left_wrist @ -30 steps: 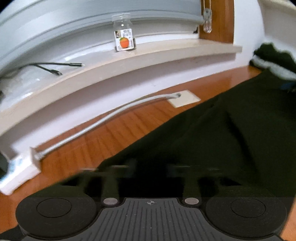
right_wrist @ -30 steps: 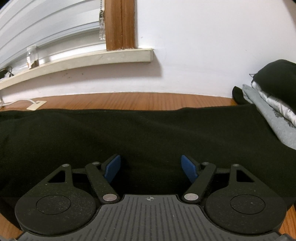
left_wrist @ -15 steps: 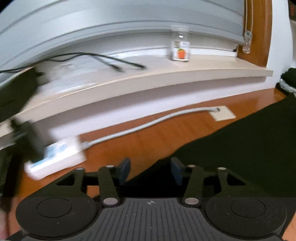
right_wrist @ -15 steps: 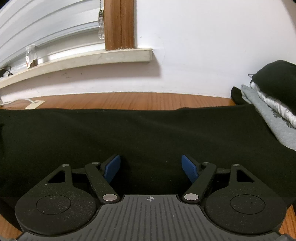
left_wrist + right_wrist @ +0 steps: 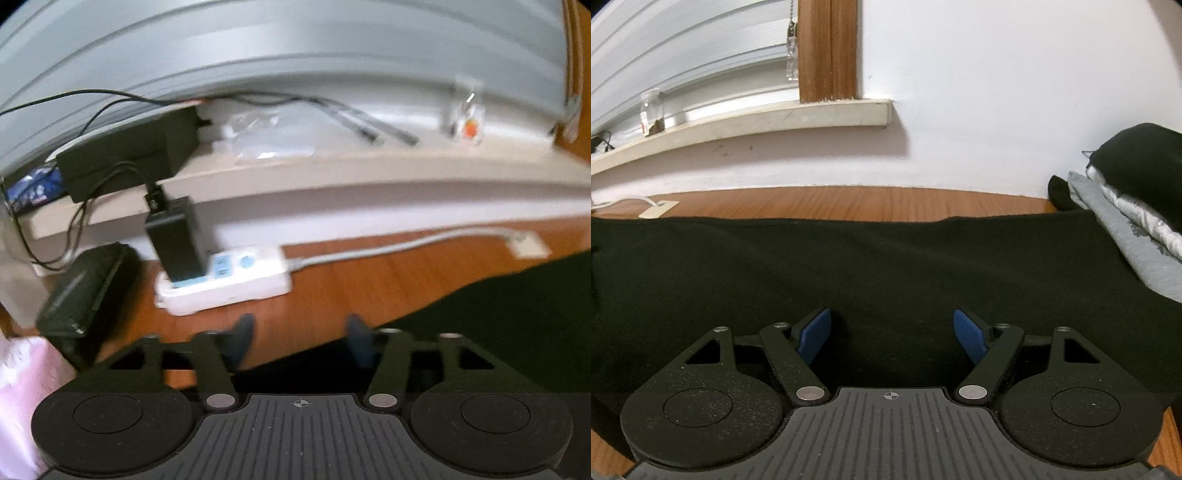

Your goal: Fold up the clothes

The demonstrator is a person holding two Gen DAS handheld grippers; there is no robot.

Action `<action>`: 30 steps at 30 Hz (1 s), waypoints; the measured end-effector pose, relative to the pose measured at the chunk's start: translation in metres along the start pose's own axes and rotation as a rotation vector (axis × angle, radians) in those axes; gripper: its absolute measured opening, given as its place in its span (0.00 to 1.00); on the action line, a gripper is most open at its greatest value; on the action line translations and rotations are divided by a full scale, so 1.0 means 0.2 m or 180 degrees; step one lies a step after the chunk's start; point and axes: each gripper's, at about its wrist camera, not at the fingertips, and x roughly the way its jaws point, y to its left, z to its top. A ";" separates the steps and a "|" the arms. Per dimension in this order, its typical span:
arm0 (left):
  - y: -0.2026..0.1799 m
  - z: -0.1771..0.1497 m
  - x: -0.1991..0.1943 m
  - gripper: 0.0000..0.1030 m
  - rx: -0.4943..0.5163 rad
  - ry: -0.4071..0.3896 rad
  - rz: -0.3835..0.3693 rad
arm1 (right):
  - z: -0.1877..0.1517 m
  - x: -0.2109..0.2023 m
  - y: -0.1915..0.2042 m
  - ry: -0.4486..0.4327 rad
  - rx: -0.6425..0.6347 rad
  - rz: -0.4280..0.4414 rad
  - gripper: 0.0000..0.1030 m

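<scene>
A black garment (image 5: pixel 886 266) lies spread flat across the wooden floor (image 5: pixel 849 203). My right gripper (image 5: pixel 892 332) hovers over its near part, open, with nothing between its blue pads (image 5: pixel 814 334). In the left wrist view the garment's left corner (image 5: pixel 509 314) reaches under my left gripper (image 5: pixel 301 334). That gripper's jaws are opening; bare floor (image 5: pixel 317 295) and the cloth's edge show between them, and the pads press on nothing.
A white power strip (image 5: pixel 225 284) with a black adapter (image 5: pixel 177 240) and grey cable (image 5: pixel 388 251) lies left of the garment, beside a black box (image 5: pixel 85 288). A windowsill (image 5: pixel 332 166) carries cables and a small bottle (image 5: pixel 467 114). Folded clothes (image 5: pixel 1137 199) are stacked at the right wall.
My left gripper let go of the black garment, opened, and swung left off the cloth toward the power strip. The right gripper has not moved.
</scene>
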 end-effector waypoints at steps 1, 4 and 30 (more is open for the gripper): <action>-0.04 0.00 -0.02 0.75 0.0010 -0.0052 -0.0069 | 0.00 -0.01 0.00 -0.0026 -0.0013 0.0003 0.71; -0.19 -0.02 -0.08 0.79 0.0073 -0.0168 -0.0254 | -0.01 -0.05 0.02 -0.0167 -0.0075 0.0002 0.71; -1.30 -0.42 -0.39 0.97 0.0629 -0.0518 -0.1597 | -0.31 -0.49 0.85 -0.0373 -0.0361 0.1225 0.12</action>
